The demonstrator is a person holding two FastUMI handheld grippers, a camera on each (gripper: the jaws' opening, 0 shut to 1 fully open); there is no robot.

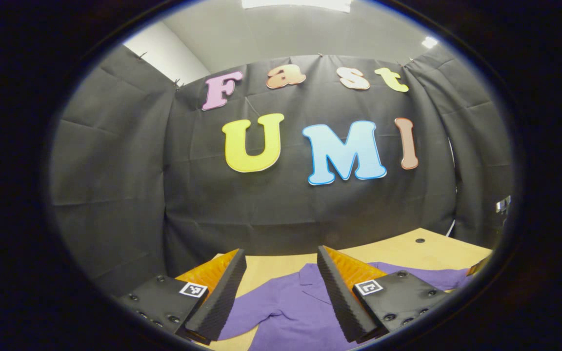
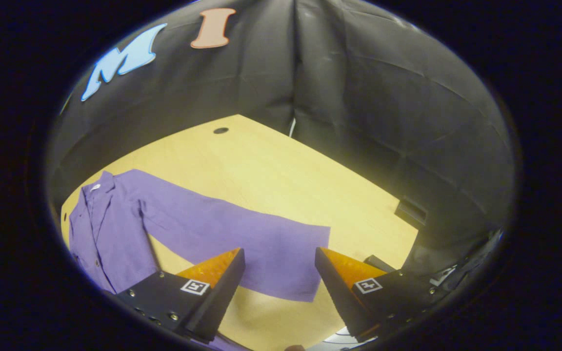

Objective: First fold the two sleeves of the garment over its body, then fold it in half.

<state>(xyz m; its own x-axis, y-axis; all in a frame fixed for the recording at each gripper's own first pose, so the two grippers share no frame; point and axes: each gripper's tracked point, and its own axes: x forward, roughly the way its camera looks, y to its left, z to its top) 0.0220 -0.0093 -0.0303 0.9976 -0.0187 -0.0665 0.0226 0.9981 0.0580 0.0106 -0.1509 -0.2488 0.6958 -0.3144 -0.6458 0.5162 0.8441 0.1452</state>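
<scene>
A purple shirt [image 2: 110,229] lies flat on the wooden table [image 2: 271,165], collar toward the far wall. Its one sleeve [image 2: 242,234] stretches out sideways across the tabletop. In the right gripper view my right gripper [image 2: 280,258] hovers open above that sleeve's cuff end, nothing between the fingers. In the left gripper view my left gripper [image 1: 281,261] is open and held above the shirt [image 1: 291,307] near the collar, with the shirt's other sleeve [image 1: 249,314] spreading out below between the fingers.
Black cloth walls close in the table on the far and right sides. A small dark hole [image 2: 220,130] sits in the tabletop near the far corner. A dark bracket [image 2: 410,212] is at the table's right edge.
</scene>
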